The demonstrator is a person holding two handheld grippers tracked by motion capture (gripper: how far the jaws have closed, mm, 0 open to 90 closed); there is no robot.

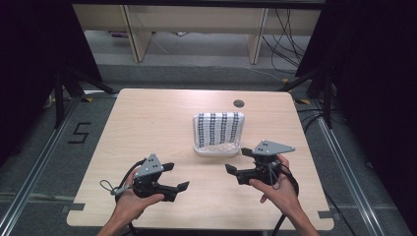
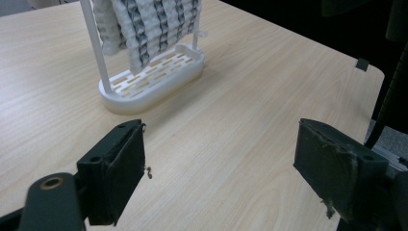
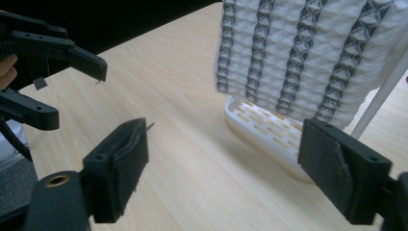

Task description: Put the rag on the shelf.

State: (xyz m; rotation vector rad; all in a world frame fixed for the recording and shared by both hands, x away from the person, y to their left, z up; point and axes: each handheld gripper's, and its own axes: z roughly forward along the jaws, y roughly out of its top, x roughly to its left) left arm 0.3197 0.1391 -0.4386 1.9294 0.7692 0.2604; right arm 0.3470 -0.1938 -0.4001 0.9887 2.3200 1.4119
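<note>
- The left claw (image 1: pixel 178 176), at the lower left of the high view, stands wide open with nothing between its jaws.
- The right claw (image 1: pixel 238 160), at lower right, also gapes wide and grips nothing.
- A white, dark-striped cloth (image 1: pixel 219 128) hangs on a white rack (image 1: pixel 216 150) at the centre of the bench (image 1: pixel 147 123), just beside the right claw.
</note>
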